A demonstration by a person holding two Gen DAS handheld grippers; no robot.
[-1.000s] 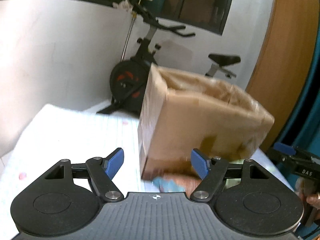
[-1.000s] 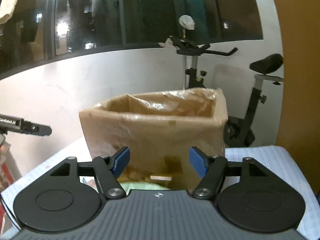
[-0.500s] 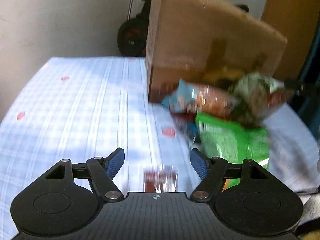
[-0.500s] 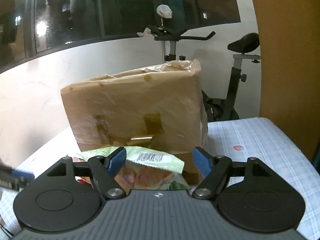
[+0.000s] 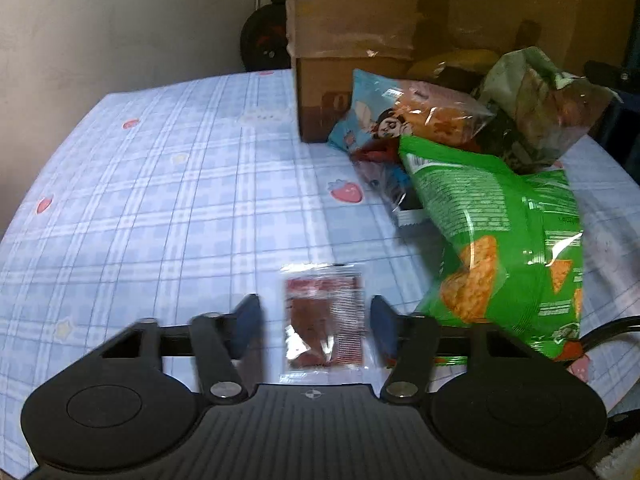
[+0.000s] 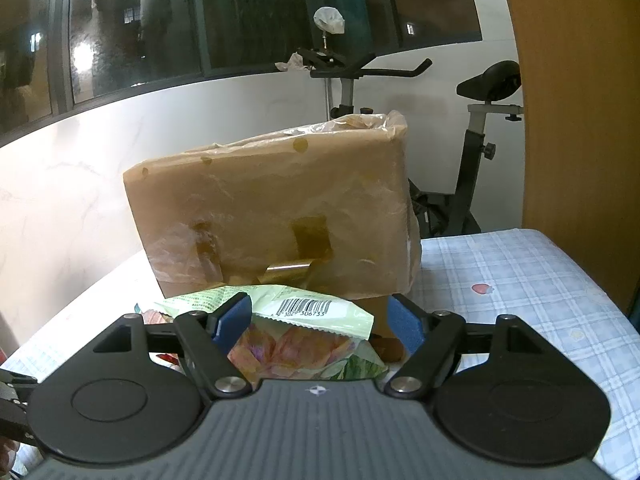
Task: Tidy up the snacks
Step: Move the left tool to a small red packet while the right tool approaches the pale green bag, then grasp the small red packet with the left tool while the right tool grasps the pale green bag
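Observation:
A small clear packet with a red snack (image 5: 323,312) lies flat on the checked tablecloth (image 5: 160,184). My left gripper (image 5: 316,326) points down over it. Its jaws are closing, one on each side of the packet, and the pads are not pressing on it. Beyond lies a pile of snacks: a bright green chip bag (image 5: 492,216), a light blue bag (image 5: 384,120) and a pale green bag (image 5: 540,108). Behind them stands a tall cardboard box (image 5: 380,12). My right gripper (image 6: 320,316) is open, with the pale green bag (image 6: 296,344) low between its fingers, in front of the box (image 6: 272,208).
An exercise bike (image 6: 472,168) stands behind the table by the white wall. A wooden panel (image 6: 580,100) rises at the right. Tablecloth (image 6: 520,280) shows to the right of the box, and a wide stretch of cloth lies left of the snack pile.
My left gripper has dropped and tipped down from facing the box to the small red packet, and its jaws have narrowed around it. My right gripper has sunk slightly, so the pale green bag shows between its fingers.

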